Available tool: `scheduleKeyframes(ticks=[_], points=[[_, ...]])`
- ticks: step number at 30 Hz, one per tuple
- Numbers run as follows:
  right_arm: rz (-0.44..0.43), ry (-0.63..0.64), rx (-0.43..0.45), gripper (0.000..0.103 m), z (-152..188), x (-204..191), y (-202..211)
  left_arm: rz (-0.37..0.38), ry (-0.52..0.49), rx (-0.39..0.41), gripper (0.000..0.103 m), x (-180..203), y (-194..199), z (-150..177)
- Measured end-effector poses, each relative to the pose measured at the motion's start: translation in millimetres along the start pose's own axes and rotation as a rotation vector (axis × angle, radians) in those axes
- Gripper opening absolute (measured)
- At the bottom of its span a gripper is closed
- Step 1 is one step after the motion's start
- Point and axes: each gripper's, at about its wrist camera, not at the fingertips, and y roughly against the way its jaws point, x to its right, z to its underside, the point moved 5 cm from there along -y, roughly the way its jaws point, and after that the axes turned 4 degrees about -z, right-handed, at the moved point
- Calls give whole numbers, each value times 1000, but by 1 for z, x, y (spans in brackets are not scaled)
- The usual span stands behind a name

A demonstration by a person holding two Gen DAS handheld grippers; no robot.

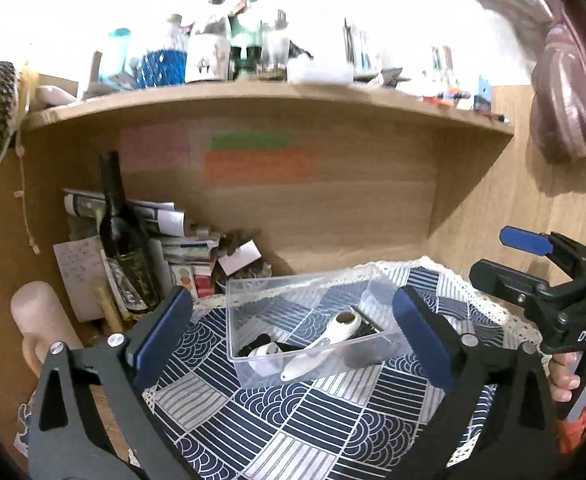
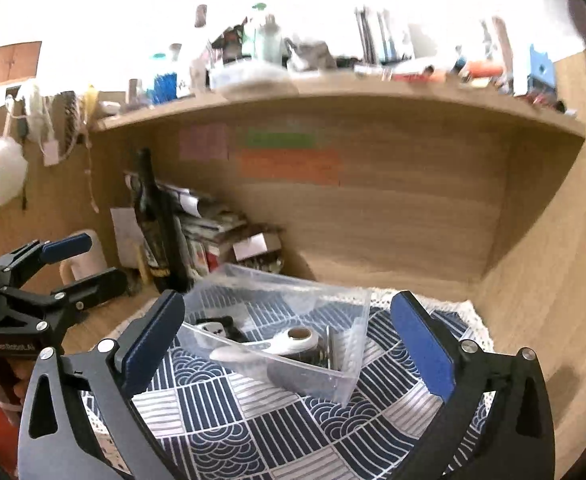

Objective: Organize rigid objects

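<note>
Wooden desk alcove (image 1: 333, 208) under a crowded shelf (image 1: 253, 96), bottles and jars bleached by bright light up top. Coloured paper notes (image 1: 259, 160) on the far panel. Dark bottle (image 1: 123, 236) and stacked papers (image 1: 181, 236) far left. Patterned blue cloth (image 1: 293, 420) near.

My left gripper (image 1: 289, 344) is wide open, jaws spread, nothing btwn the pads, tilted down a bit. Right gripper (image 2: 289, 344) same: fully open, empty, angled down. Both sit side by side, near each other, my fingers (image 1: 564, 376) wrapped on the right handle.
</note>
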Motion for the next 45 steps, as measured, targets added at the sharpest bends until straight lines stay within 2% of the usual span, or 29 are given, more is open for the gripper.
scheduleKeyframes(ticks=[12,45], points=[[5,3,47,103,1,-10,22,5,26,35,103,0,24,0],[5,6,48,103,0,-13,21,8,29,25,103,0,20,1]])
